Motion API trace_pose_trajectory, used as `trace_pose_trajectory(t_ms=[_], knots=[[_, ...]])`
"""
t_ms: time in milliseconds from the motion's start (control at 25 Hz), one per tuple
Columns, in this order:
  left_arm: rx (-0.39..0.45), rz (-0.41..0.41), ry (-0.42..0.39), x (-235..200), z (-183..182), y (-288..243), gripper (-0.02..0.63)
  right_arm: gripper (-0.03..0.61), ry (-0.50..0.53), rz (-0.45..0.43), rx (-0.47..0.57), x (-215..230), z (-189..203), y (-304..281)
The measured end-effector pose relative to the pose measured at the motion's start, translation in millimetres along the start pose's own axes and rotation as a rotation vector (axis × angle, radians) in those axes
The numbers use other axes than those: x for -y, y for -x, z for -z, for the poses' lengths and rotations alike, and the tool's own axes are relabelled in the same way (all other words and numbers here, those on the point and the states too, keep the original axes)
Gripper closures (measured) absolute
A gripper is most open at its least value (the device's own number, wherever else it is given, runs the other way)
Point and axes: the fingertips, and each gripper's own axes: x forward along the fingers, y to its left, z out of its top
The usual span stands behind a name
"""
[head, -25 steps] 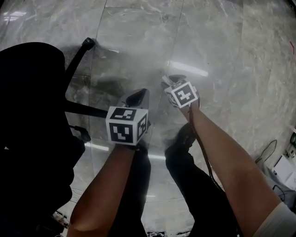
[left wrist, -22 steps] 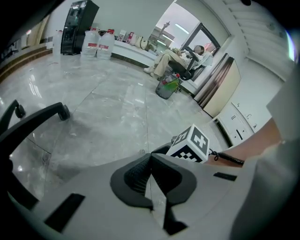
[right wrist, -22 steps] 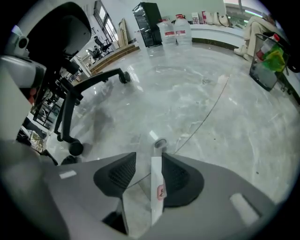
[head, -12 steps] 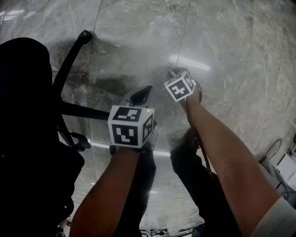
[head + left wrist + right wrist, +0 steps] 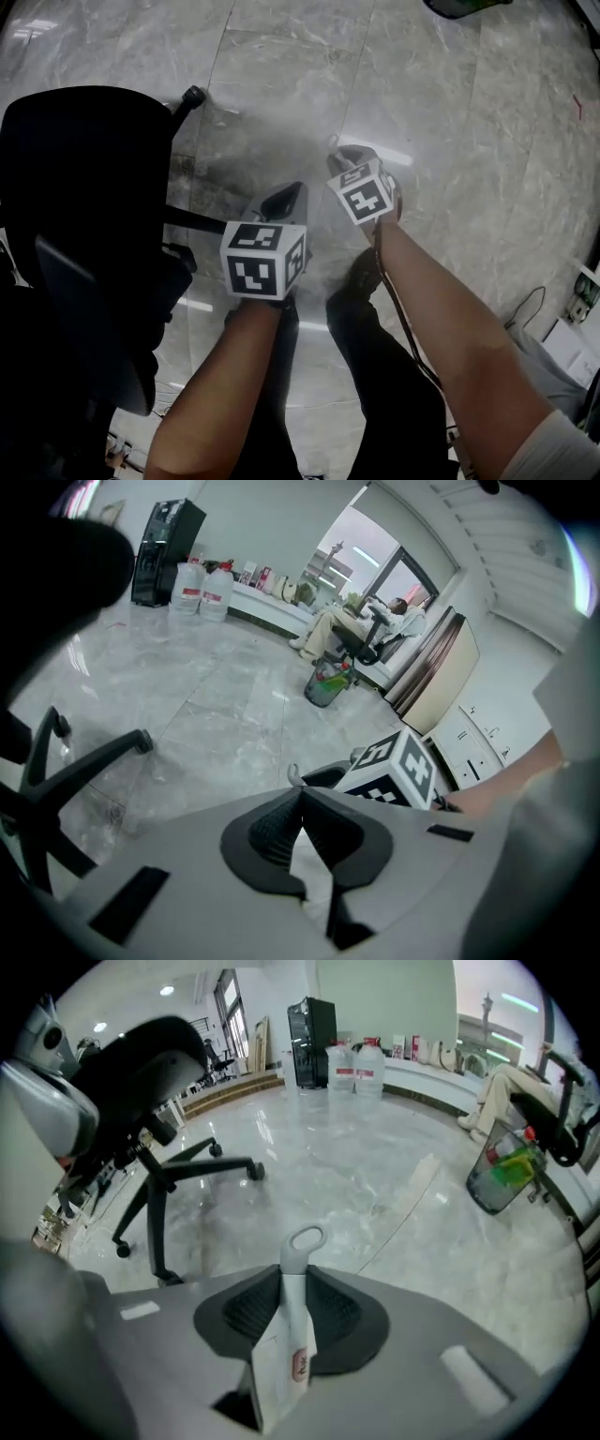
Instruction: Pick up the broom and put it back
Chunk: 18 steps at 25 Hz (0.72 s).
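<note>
In the right gripper view a white broom handle [image 5: 292, 1335] with a small label stands between the jaws of my right gripper [image 5: 292, 1283]. Its grey hanging loop [image 5: 306, 1239] sticks out past the tips. The jaws are closing and the pads sit against the handle. The rest of the broom is hidden. My left gripper [image 5: 300, 799] is shut with its tips touching, and I see nothing held in it. In the head view the left gripper [image 5: 286, 195] and right gripper [image 5: 345, 161] hang side by side over the grey marble floor [image 5: 450, 112].
A black office chair [image 5: 84, 187] stands close at the left, its legs reaching toward the grippers. A bin with green contents [image 5: 502, 1176] is off to the right, with a seated person [image 5: 361, 625] behind it. Water bottles [image 5: 202, 588] stand by the far wall. Cables and boxes [image 5: 572, 328] lie at the right.
Both grippers reached a little farther out half a second ago and have come back. The chair now fills more of the left side of the head view.
</note>
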Motion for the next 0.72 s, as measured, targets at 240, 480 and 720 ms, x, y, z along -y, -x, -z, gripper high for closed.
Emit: trace_pose_trajectory(t_ms=[240, 480, 720], knots=[[0.113, -0.016, 0.019, 70, -93, 108, 0.606, 0.495, 0.016, -0.011, 0.177, -11, -95, 184], [0.146, 0.003, -0.037, 135, -147, 241, 0.606, 0.495, 0.109, -0.055, 0.29, -67, -143, 375], [0.156, 0.005, -0.19, 156, -200, 394, 0.606, 0.495, 0.252, -0.09, 0.33, -129, -175, 532]])
